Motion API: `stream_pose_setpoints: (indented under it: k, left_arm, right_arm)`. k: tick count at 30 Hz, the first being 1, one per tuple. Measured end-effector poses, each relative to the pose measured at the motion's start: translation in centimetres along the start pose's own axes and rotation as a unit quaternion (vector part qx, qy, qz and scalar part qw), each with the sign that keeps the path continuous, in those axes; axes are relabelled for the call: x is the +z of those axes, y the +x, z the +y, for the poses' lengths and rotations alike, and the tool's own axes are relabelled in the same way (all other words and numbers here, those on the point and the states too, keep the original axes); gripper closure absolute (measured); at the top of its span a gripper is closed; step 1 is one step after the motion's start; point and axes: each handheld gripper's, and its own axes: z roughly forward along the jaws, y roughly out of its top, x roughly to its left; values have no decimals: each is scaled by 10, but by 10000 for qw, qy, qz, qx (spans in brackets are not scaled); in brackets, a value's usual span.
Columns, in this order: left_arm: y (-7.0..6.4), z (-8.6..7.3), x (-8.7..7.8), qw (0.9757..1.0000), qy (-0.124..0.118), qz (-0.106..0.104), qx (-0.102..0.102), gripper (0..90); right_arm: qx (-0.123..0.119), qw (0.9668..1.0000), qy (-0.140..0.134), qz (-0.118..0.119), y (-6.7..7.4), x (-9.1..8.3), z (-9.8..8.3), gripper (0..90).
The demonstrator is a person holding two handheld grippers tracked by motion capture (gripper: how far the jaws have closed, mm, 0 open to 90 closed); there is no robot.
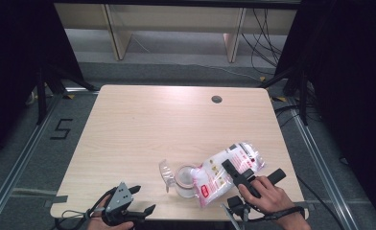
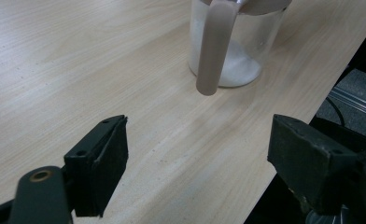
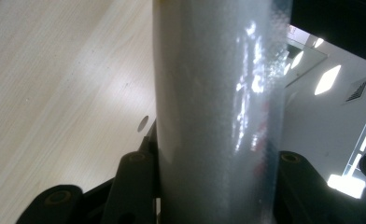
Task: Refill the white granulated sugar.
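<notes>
1. Pale wood-grain table [image 1: 143,129] fills the middle of the high view, with dark curtains at both sides and a round hole [image 1: 217,99] near its upper right edge.
2. A clear glass jar [image 1: 186,181] stands in the lower middle of that view, a layer of white granules at its bottom; its hinged lid [image 1: 165,171] is swung open to the left.
3. A clear plastic bag [image 1: 227,170] with red print, packed with white granules, is tilted with its lower end over the jar's mouth.
4. The right gripper [image 1: 238,177], at the lower right, is clenched around the bag; the right gripper view has the bag [image 3: 218,107] squeezed between the jaws.
5. The left gripper [image 1: 139,200], at the lower left edge, is released, jaws spread wide and holding nothing.
6. In the left gripper view, the jar [image 2: 237,51] sits at the upper middle of the frame, well apart from the jaws.
</notes>
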Motion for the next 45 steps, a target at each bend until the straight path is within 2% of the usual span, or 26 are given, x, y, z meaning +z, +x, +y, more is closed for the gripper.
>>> stream_pose_setpoints:
  k: [13, 14, 16, 17, 19, 20, 21, 23, 24, 26, 31, 40, 42, 45]
  left_arm:
    - [0, 0, 0, 10000, -8, 10, 0, 198]
    - [-2, -1, 0, 9999, -15, 12, -131, 198]
    - [0, 0, -1, 10000, -8, 14, 15, 199]
    - [0, 0, 0, 10000, -38, 17, -37, 198]
    - [0, 0, -1, 10000, -23, 15, -17, 198]
    - [0, 0, -1, 10000, -12, 12, 4, 198]
    - [0, 0, -1, 10000, -9, 14, 3, 198]
    - [0, 0, -1, 10000, -6, 14, -8, 198]
    - [0, 0, -1, 10000, -10, 15, -4, 198]
    - [0, 0, 0, 10000, -26, 13, -13, 198]
    - [0, 0, -1, 10000, -8, 15, 4, 198]
    - [0, 0, -1, 10000, -7, 26, -49, 198]
    - [-1, -1, -1, 9999, -10, 39, -135, 198]
    - [-1, -1, -1, 9999, -10, 39, -111, 198]
  right_arm:
    - [-17, 10000, -8, 4, 0, 0, 0, 652]
    - [-28, 10000, -4, 18, 0, 0, 0, 653]
    - [-17, 10000, -34, 6, -1, 0, 0, 654]
    - [-7, 10000, -13, 6, -1, -1, 0, 654]
    - [-20, 10000, -10, 19, -1, -1, 0, 656]
    - [-115, 9999, -68, 15, -2, 0, 0, 656]
    - [5, 10000, -17, 11, -1, -1, 0, 656]
    - [-128, 9999, -75, 10, -3, 0, 0, 658]
    - [-16, 10000, -9, 19, -1, -1, 0, 659]
    - [-2, 10000, -20, 2, -1, -1, 0, 660]
    - [-17, 10000, -30, 10, -1, -1, 0, 662]
    - [-30, 10000, -28, 8, -1, -1, 1, 667]
    - [-48, 10000, -34, 12, -2, -1, 1, 667]
    - [-35, 10000, -45, 9, -2, -1, 1, 669]
